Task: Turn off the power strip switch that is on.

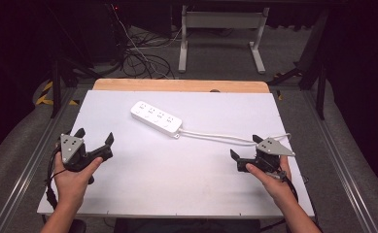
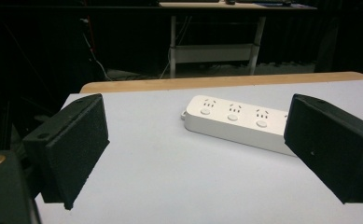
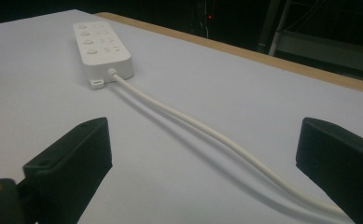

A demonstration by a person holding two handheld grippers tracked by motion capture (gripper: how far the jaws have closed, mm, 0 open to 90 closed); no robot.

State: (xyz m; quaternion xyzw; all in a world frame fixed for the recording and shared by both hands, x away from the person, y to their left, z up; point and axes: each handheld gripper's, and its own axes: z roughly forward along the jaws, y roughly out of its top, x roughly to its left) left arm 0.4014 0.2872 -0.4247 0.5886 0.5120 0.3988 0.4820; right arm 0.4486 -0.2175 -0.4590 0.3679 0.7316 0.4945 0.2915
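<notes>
A white power strip (image 1: 156, 118) lies slantwise on the white tabletop (image 1: 177, 184), past the middle. Its white cable (image 1: 215, 138) runs right, toward the table's right edge. My left gripper (image 1: 95, 136) sits at the near left, held by a hand, open and holding nothing. From the left gripper view, the strip (image 2: 237, 122) lies ahead between the spread jaws of the left gripper (image 2: 203, 148). My right gripper (image 1: 245, 146) is at the near right, open. In the right gripper view the cable (image 3: 193, 123) passes between the jaws of the right gripper (image 3: 207, 158), and the strip (image 3: 102, 49) lies farther off.
A wooden strip (image 1: 181, 86) borders the table's far edge. Beyond it stand a white metal desk frame (image 1: 220, 29) and tangled floor cables (image 1: 143, 58). Metal rails (image 1: 31, 160) run along both sides of the table.
</notes>
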